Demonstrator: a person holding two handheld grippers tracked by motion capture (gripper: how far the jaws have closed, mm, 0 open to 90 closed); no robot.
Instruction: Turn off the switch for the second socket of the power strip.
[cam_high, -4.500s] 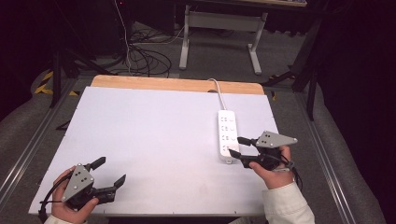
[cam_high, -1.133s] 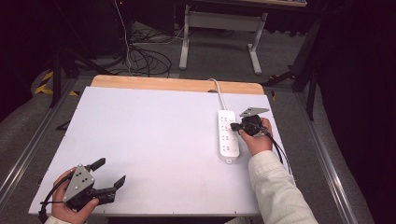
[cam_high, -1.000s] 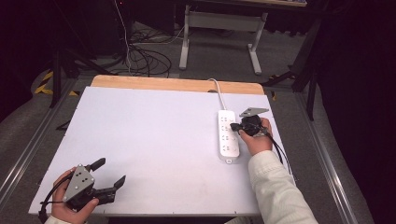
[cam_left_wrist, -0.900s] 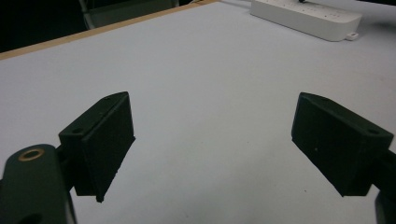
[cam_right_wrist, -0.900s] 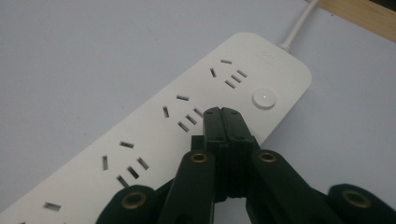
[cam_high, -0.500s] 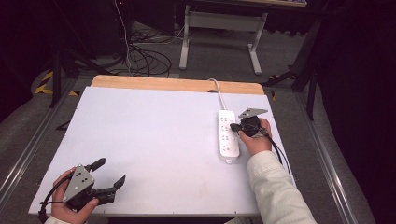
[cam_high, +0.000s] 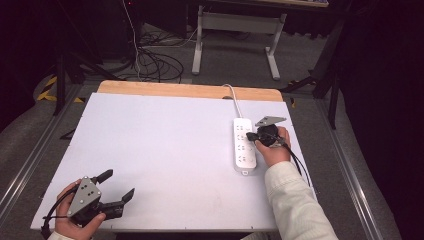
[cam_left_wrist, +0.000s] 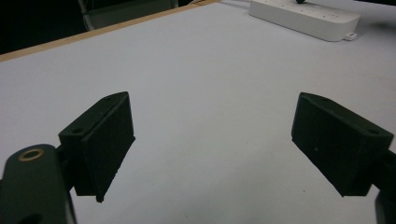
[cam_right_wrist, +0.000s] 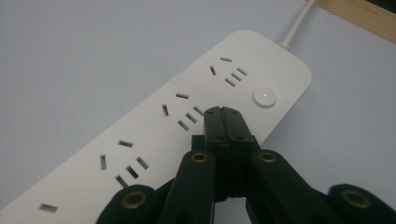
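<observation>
**One claw parked right over the power strip, button just ahead of the tip**

One thing really matters here: where the round button (cam_right_wrist: 264, 97) is sitting relative to the right claw (cam_right_wrist: 222, 113). In the right gripper view the jaws are pressed together, holding nothing, and the joined tip is hovering over or resting on the power strip (cam_right_wrist: 187, 126) by the second socket group from the cord end. I can't tell if it's actually touching the plastic. The button is lying just ahead of that tip and a bit to its right in that view, toward the end where the cord (cam_right_wrist: 299, 23) is coming out. So my guess is the coming move is a short nudge forward along the strip, then a press down.

From the high view, the power strip (cam_high: 244, 145) is lying on the right part of the table (cam_high: 165, 150), long axis running away from the person, cord end at the far side. The right claw (cam_high: 250, 135) is coming at it from the strip's right side, roughly across that long axis, with the hand (cam_high: 272, 147) just beside the strip's edge.

The left claw (cam_high: 119, 186) is resting at the near left corner of the table, well apart from the strip, jaws spread wide and gripping nothing. In the left gripper view the power strip (cam_left_wrist: 306, 16) is sitting far off at the top. So the right hand is clearly the nearer one.
</observation>
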